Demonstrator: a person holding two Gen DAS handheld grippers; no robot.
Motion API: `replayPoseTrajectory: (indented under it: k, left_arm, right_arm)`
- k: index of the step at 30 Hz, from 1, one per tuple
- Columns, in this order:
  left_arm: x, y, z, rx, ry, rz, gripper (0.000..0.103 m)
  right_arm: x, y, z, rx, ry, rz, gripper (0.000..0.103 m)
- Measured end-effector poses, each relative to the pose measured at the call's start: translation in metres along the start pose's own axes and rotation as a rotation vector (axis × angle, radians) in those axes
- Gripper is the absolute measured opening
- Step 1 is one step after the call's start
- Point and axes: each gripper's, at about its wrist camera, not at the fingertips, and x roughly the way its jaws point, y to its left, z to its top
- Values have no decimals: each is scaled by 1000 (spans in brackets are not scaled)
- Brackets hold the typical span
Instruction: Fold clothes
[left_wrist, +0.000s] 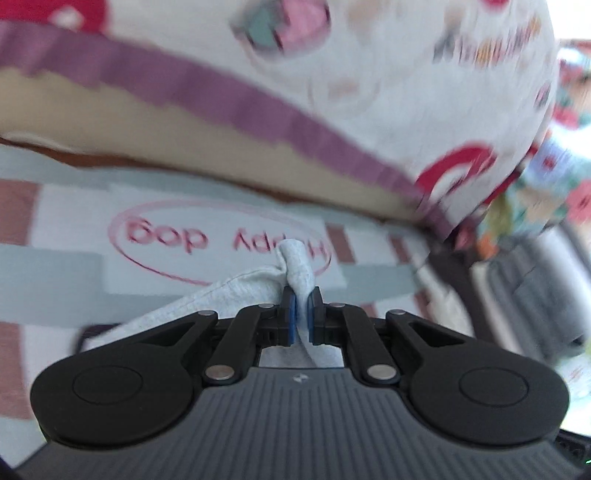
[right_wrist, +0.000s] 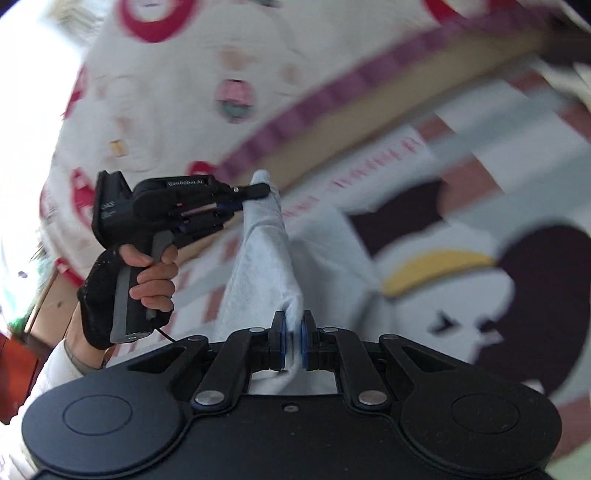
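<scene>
Spread under everything is a printed bedsheet (left_wrist: 221, 206) of pale grey, white and brown-red blocks, with an oval of red lettering in the left wrist view and a large dark cartoon figure with a yellow band (right_wrist: 436, 266) in the right wrist view. A light blue garment (right_wrist: 266, 258), soft and slightly fuzzy like knit cloth, is held up off the sheet and stretched between the two tools. One bunched corner is clamped between the blue pads of the left gripper (left_wrist: 301, 314), whose jaws are closed tight on the cloth, a small tuft sticking out beyond the tips. Another edge is pinched by the right gripper (right_wrist: 291, 339), its jaws closed on a thin fold.

Only the right wrist view shows the whole span of cloth, hanging as a narrow twisted panel, and the left tool from the side, its handle gripped by a hand (right_wrist: 147, 273) in a black fingerless glove with a white sleeve (right_wrist: 48, 373) below. Beyond the sheet a white quilt (left_wrist: 369, 74) with red and pink prints and a purple band is seen, heavily blurred.
</scene>
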Motion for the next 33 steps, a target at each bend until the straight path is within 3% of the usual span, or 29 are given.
replayPoseTrajectory:
  k: [4,7,8,10,13,18,20,22,27,29,33]
  left_arm:
    - [17,0,-8,-41,18,-48,15]
    - [-3,1,-2,-60,-9,-141,16]
    - [-13,0,-1,-22,-23,-143,16]
    - [-39,-5,-3,83,-56,-126,19]
    - [-65,5,-22,191,-73,-27,22]
    - [-69,57,-49,126,-79,121,27]
    - [-68,72,-50,108,-96,125,30]
    - [-67,76,-47,101,-106,95,44]
    - [-58,68,-46,168,-93,91,51]
    - [-51,59,-51,241,-86,111,55]
    - [-38,47,-60,370,-98,138,76]
  right_arm:
    - [10,-19,-6,37,51,-60,10]
    - [10,-14,-5,0,58,-80,10]
    - [9,-12,-7,1,50,-88,10]
    - [8,-11,-10,7,39,-102,10]
    - [11,-5,-12,-41,54,-143,10]
    - [12,8,-7,-127,64,-205,10]
    - [11,10,-7,-128,54,-200,10]
    - [10,12,-7,-122,48,-184,11]
    - [3,4,-7,-27,22,-139,17]
    - [0,-1,-7,22,8,-110,32]
    - [7,-5,-8,61,25,-93,50]
